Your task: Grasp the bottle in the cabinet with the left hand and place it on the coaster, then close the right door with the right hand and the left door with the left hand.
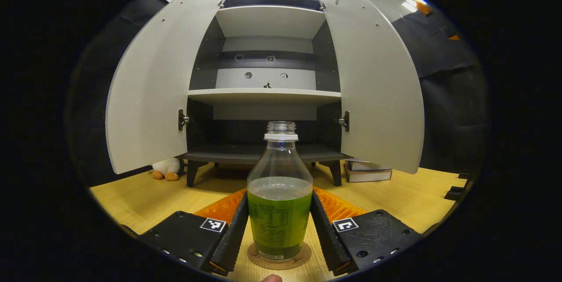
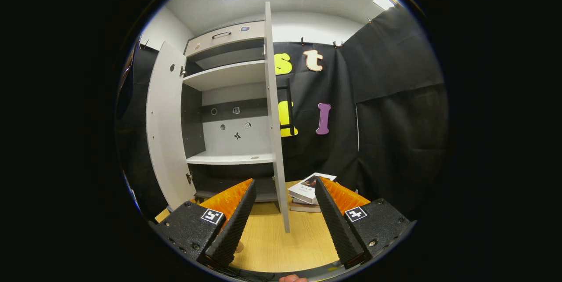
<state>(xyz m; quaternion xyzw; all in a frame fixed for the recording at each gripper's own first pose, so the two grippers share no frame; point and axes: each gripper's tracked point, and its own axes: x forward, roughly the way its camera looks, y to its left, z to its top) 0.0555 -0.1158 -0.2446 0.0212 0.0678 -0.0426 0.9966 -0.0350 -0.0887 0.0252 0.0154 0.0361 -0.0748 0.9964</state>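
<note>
Bottle (image 1: pixel 279 198) stands upright on the coaster (image 1: pixel 279 259) on the worktop (image 1: pixel 145 198), between the left gripper (image 1: pixel 279 229) fingers, which flank it closely at its sides; can't tell if they press it or have let go. Right gripper (image 2: pixel 284 211) is open and empty, with the edge of the right door (image 2: pixel 275 141) just ahead between its fingers, so that hand looks nearer for the push. Behind, the cabinet (image 1: pixel 265 93) has both doors wide open, left door (image 1: pixel 153 88) included, books (image 2: pixel 309 189) beside it.
</note>
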